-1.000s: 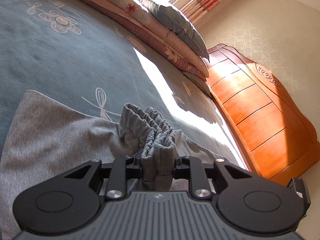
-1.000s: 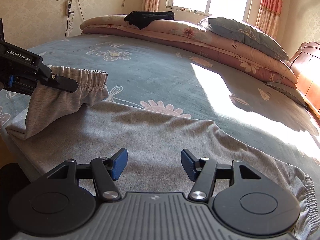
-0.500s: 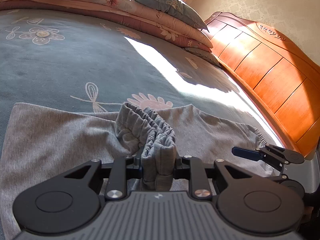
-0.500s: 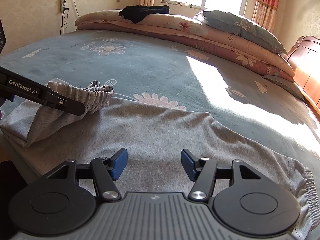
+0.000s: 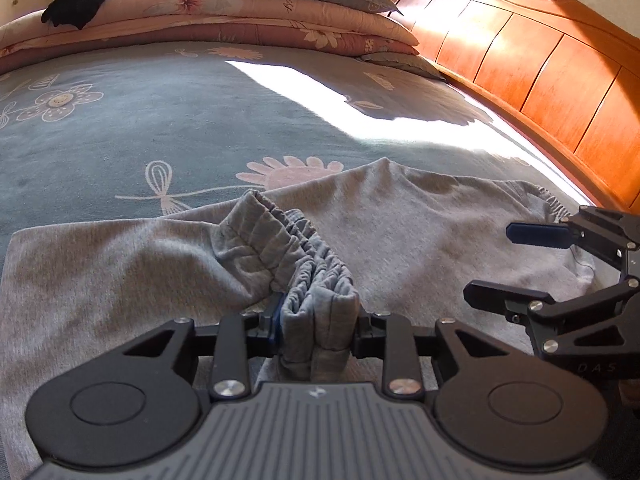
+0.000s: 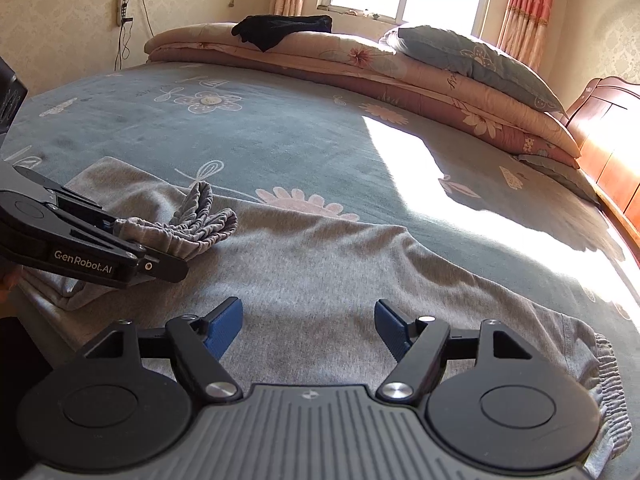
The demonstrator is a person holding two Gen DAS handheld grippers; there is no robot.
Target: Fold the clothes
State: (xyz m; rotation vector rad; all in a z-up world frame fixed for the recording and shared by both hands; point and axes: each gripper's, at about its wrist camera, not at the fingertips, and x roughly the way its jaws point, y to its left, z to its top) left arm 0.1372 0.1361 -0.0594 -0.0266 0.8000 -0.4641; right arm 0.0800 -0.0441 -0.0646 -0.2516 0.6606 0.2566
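Note:
Grey trousers (image 6: 360,280) lie flat across the blue-grey floral bed cover (image 6: 280,136), with the elastic waistband (image 6: 604,356) at the right end. My left gripper (image 5: 318,312) has the bunched elastic leg cuffs (image 5: 304,264) between its pads, folded back over the trousers. Its jaws are opening while the cloth still fills the gap. In the right wrist view, the left gripper (image 6: 152,244) lies low at the left with the cuffs (image 6: 200,224) sticking out of it. My right gripper (image 6: 308,320) hovers over the middle of the trousers, its jaws opening with nothing between them; it is also in the left wrist view, right gripper (image 5: 490,262).
Folded pink quilts (image 6: 400,68) and a blue pillow (image 6: 472,56) are stacked along the far side of the bed, with a black garment (image 6: 280,28) on top. An orange wooden headboard (image 5: 540,72) stands at the right. Bright sunlight falls across the cover.
The left gripper carried the cuffs rightward over the trousers and rolled level, coming near the right gripper. Both grippers' jaws have widened a little. The right gripper stayed in place.

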